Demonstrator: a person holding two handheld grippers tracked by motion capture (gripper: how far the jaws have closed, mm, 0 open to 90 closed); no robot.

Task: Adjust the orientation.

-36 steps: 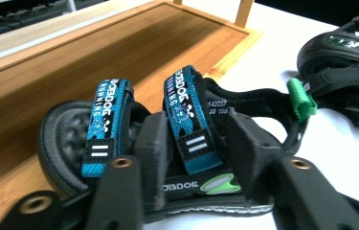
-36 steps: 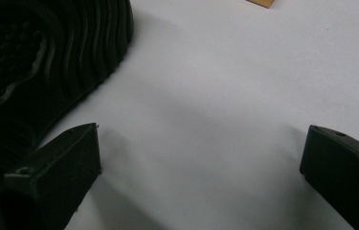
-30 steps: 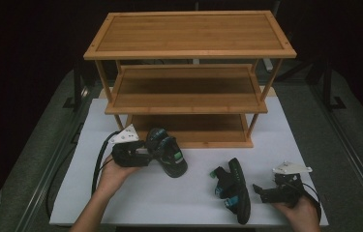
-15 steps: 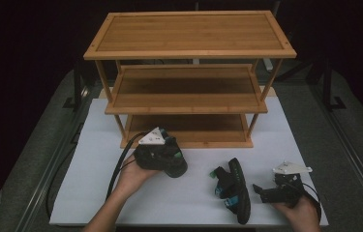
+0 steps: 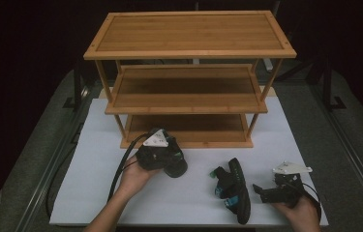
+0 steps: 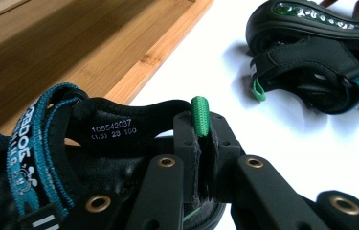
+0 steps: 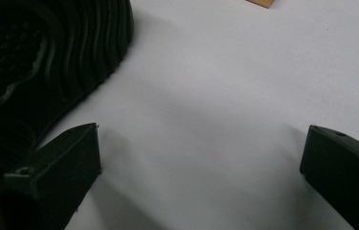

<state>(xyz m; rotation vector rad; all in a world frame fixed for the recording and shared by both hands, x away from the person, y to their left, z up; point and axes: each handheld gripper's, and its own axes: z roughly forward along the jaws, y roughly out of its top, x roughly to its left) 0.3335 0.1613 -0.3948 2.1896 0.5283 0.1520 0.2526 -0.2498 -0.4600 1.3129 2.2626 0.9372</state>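
Note:
A black sandal with a blue strap lies in front of the bamboo rack's bottom shelf. My left gripper has just been closing and is now shut on that sandal's green heel loop. The second black sandal lies on its side to the right on the white board. Just right of it my right gripper rests low on the board, open wide with nothing between its jaws. The second sandal's ribbed sole is beside its left jaw.
A three-tier bamboo rack stands at the back of the white board; its bottom shelf is close behind the held sandal. Black cables trail off the board's left side. Dark metal rails run along both sides of the table.
My left hand has moved right to the blue-strapped sandal and its jaws have closed on the heel loop. The right hand and the second sandal have stayed put.

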